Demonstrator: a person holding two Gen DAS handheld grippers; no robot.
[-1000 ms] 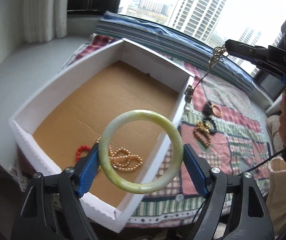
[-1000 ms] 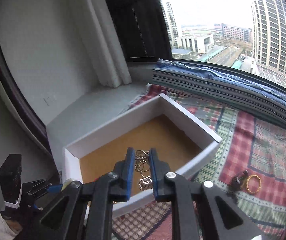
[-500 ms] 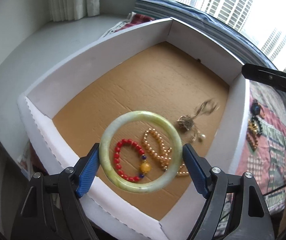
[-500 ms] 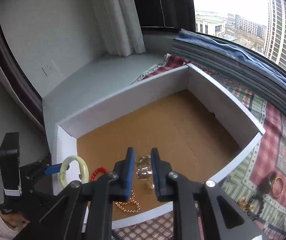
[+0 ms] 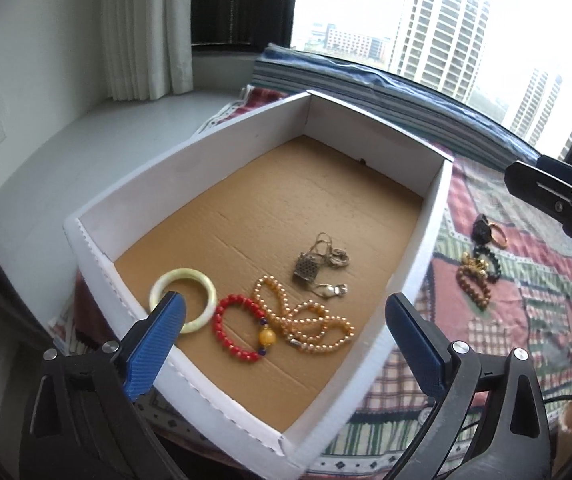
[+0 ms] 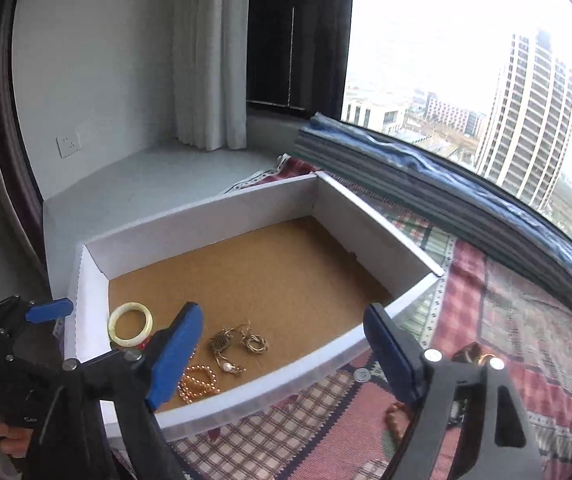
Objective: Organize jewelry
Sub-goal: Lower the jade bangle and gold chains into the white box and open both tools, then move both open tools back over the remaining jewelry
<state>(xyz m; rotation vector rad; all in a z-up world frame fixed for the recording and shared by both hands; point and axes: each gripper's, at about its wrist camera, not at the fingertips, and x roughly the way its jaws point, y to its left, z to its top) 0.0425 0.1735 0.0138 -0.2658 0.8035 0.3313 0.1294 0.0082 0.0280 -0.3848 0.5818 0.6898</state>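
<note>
A white box (image 5: 222,140) with a brown cardboard floor holds a pale green bangle (image 5: 202,280), a red bead bracelet (image 5: 232,326), a gold bead strand (image 5: 306,320) and a brass chain necklace (image 5: 318,264). My left gripper (image 5: 282,340) is open and empty above the box's near edge. My right gripper (image 6: 282,340) is open and empty over the box's near wall; the bangle (image 6: 131,323) and the necklace (image 6: 234,342) lie below it.
Several more pieces lie on the plaid cloth (image 5: 526,280) right of the box: a dark ring with a gold ring (image 5: 490,232) and brown and black beads (image 5: 476,276). A folded striped blanket (image 6: 446,184) lines the window. A grey sill (image 5: 66,152) lies to the left.
My left gripper opened and the green bangle now lies in the box. My right gripper opened and the chain necklace now lies on the box floor. Both grippers pulled back.
</note>
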